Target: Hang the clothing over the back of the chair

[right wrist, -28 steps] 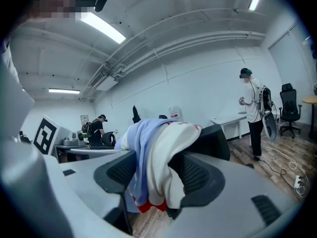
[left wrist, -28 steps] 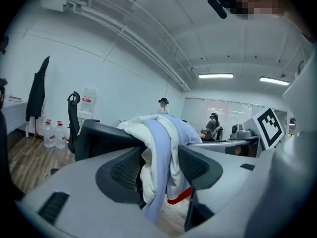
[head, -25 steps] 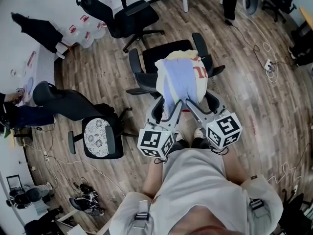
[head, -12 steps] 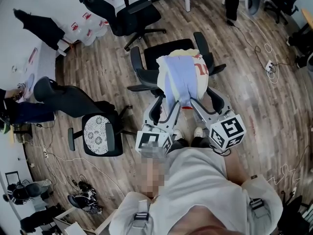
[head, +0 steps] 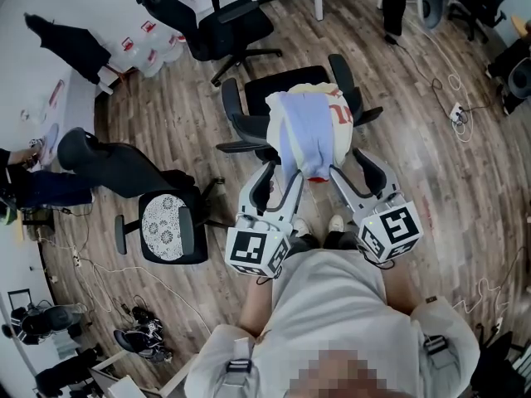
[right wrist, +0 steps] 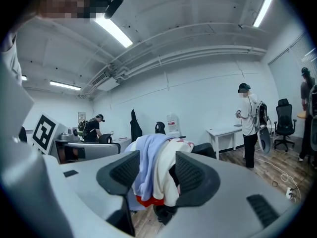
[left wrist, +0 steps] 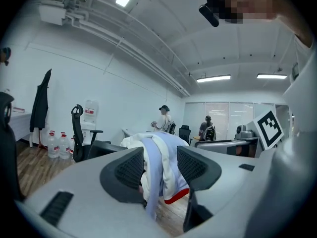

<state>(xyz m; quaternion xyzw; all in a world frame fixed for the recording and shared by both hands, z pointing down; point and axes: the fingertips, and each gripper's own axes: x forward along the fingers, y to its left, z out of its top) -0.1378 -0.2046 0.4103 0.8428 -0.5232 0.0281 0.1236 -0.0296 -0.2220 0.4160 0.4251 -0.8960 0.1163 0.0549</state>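
A pale blue and white garment [head: 305, 131] with red print and a red hem lies draped over the back of a black office chair [head: 278, 85]. It shows straight ahead in the left gripper view [left wrist: 157, 157] and the right gripper view [right wrist: 154, 162]. My left gripper [head: 280, 182] and right gripper [head: 355, 169] hover just short of its hanging hem, side by side. Both stand open, and their jaws have just been closing a little with nothing between the pads. The cloth hangs beyond the fingertips, untouched.
A second black office chair [head: 220, 27] stands farther off. Another with a patterned white cushion [head: 170, 230] is at my left, beside a dark covered chair [head: 108, 168]. Water bottles [head: 149, 52] line the wall. Cables [head: 452, 106] trail on the wood floor. A person [right wrist: 247, 123] stands at a desk.
Both grippers have drawn back a little toward me and risen, away from the garment's hem. The garment stays draped on the chair back.
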